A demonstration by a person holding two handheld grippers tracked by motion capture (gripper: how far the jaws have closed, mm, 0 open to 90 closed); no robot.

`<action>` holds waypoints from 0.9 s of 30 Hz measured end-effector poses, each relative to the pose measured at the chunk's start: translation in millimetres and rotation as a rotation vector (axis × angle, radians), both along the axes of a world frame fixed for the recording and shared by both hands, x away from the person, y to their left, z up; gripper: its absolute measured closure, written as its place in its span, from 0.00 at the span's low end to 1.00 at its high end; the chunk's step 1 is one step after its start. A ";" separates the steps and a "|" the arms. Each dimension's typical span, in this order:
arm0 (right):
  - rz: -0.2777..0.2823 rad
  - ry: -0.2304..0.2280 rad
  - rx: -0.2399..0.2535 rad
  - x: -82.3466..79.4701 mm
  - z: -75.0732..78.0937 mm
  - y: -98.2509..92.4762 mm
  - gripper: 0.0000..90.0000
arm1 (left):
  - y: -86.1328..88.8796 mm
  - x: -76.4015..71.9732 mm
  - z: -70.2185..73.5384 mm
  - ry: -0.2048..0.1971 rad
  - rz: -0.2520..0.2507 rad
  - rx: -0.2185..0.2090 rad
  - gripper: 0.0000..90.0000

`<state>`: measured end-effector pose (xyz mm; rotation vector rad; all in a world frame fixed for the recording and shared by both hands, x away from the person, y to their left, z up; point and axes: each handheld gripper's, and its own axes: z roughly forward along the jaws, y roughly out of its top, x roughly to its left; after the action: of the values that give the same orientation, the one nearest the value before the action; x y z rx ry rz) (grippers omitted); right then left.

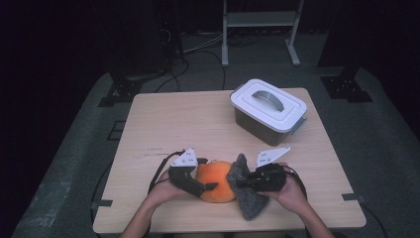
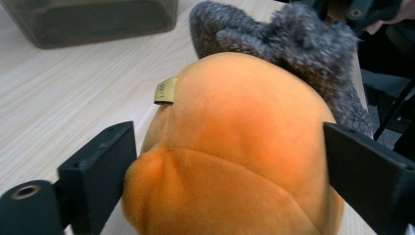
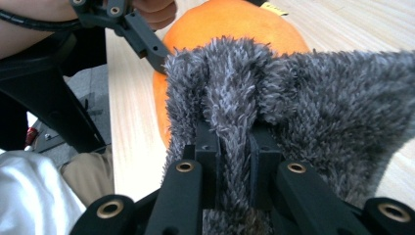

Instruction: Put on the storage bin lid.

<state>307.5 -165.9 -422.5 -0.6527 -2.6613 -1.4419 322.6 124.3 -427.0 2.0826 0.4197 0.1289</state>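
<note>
A round orange plush (image 1: 218, 181) (image 2: 235, 107) lies near the table's front edge, with a small gold tag on its seam. My left gripper (image 1: 208, 177) (image 2: 230, 144) reaches around it from the left, jaws spread wide to either side of the plush, which looks round and unsqueezed. A grey fuzzy cloth (image 1: 247, 201) (image 3: 318, 98) leans against the plush's right side. My right gripper (image 1: 242, 181) (image 3: 236, 137) is shut on a fold of that cloth. In the right gripper view the orange plush (image 3: 230, 24) sits behind the cloth, with the left gripper's black jaw beside it.
A dark box with a white lid and grey handle (image 1: 267, 106) (image 2: 93, 19) stands at the back right of the wooden table (image 1: 188, 119). Beyond the table are cables on the floor and a white metal frame (image 1: 260, 29).
</note>
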 end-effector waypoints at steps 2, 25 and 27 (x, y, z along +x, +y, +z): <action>0.007 0.003 -0.003 -0.8 -0.6 0.9 0.86 | -1.6 2.7 -3.2 0.037 0.007 0.006 0.06; -0.145 0.016 0.001 15.1 -5.4 -19.2 0.87 | -4.5 -11.5 0.2 -0.095 0.008 0.029 0.31; -0.152 -0.005 0.002 13.2 -1.7 -18.9 0.87 | -4.2 -11.8 0.6 -0.094 0.008 0.030 0.32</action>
<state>320.7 -184.8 -424.2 -0.8699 -2.6646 -1.4820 310.8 120.1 -426.4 2.0949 0.3707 0.2387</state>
